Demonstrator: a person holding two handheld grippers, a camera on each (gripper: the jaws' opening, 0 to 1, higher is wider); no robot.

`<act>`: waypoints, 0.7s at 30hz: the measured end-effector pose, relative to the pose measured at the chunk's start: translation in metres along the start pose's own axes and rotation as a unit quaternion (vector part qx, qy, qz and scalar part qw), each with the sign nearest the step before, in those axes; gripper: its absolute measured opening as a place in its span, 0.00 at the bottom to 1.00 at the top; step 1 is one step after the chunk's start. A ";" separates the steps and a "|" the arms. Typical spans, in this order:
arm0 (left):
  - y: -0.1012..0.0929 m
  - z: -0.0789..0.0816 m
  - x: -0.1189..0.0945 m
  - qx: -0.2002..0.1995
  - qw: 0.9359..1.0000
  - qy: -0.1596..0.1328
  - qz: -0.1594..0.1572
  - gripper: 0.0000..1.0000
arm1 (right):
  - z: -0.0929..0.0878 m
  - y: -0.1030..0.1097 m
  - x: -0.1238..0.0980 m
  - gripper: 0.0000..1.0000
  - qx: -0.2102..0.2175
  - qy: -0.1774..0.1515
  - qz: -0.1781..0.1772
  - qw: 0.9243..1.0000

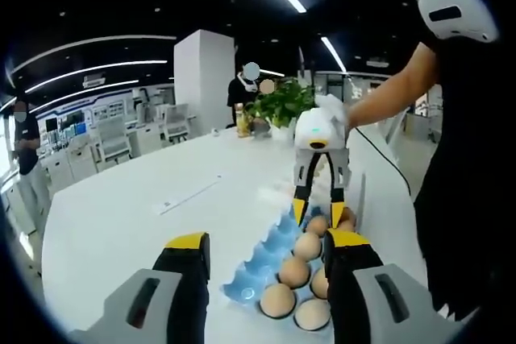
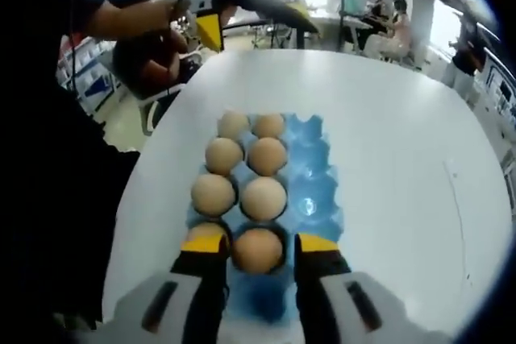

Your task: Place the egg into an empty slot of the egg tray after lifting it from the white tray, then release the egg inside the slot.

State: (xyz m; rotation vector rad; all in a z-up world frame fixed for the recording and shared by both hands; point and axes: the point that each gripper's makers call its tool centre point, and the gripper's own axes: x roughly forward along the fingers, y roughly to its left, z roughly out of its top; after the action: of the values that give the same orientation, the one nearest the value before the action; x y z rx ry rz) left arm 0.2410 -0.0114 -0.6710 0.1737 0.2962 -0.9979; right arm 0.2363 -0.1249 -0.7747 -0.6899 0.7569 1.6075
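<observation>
A blue egg tray (image 2: 318, 199) lies on the white table (image 2: 403, 142) with several brown eggs in its left and middle columns; its right column is bare. My right gripper (image 2: 262, 243) stands over the tray's near end, jaws a little apart on either side of an egg (image 2: 258, 251) that sits in a slot. In the left gripper view the right gripper (image 1: 318, 215) points down over that egg (image 1: 317, 225) at the far end of the tray (image 1: 258, 267). My left gripper (image 1: 267, 241) is open and holds nothing, near the tray's other end. It also hangs beyond the tray (image 2: 254, 22).
A person in black (image 1: 468, 159) stands at the table's right edge, holding both grippers. A potted plant (image 1: 282, 102) and a bottle (image 1: 242, 122) stand at the far end of the table (image 1: 121, 223). Other people and chairs (image 1: 113, 138) surround it.
</observation>
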 end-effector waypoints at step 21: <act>0.000 0.002 0.004 0.002 1.000 -0.003 -0.004 0.57 | -0.039 -0.004 -0.038 0.33 0.077 -0.035 -0.059 0.995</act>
State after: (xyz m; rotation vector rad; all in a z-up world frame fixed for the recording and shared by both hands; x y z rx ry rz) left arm 0.2439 -0.0151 -0.6705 0.1728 0.2903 -1.0061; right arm 0.2476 -0.1776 -0.7695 -0.5551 0.7663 1.4430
